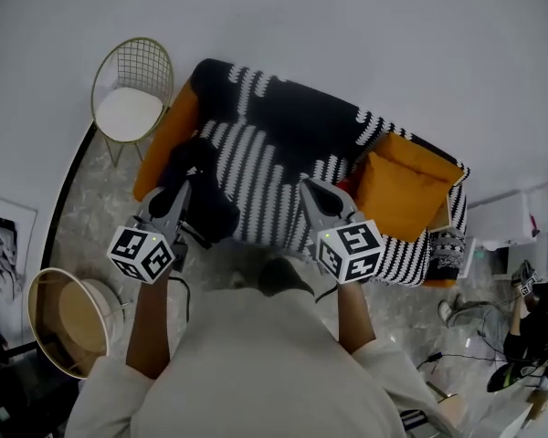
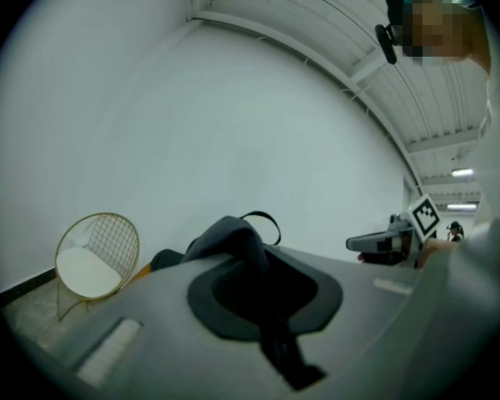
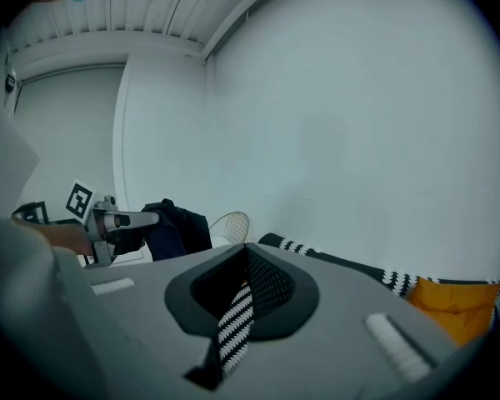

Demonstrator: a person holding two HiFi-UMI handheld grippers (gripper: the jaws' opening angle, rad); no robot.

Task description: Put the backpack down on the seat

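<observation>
A dark backpack (image 1: 204, 188) hangs in front of the left end of the sofa (image 1: 292, 144), over the seat's front edge. My left gripper (image 1: 176, 199) is shut on its upper fabric. In the left gripper view the dark cloth (image 2: 233, 242) bulges up between the closed jaws, with a thin strap loop above it. My right gripper (image 1: 314, 192) hovers over the middle of the striped seat, shut and holding nothing. From the right gripper view, the left gripper (image 3: 127, 221) and the hanging backpack (image 3: 179, 227) show at the left.
The sofa wears a black-and-white striped blanket, with an orange cushion (image 1: 404, 185) at its right end. A gold wire chair (image 1: 132, 89) stands left of it against the wall. A round wooden table (image 1: 68, 322) is at my lower left. A person (image 1: 534, 331) sits at the far right.
</observation>
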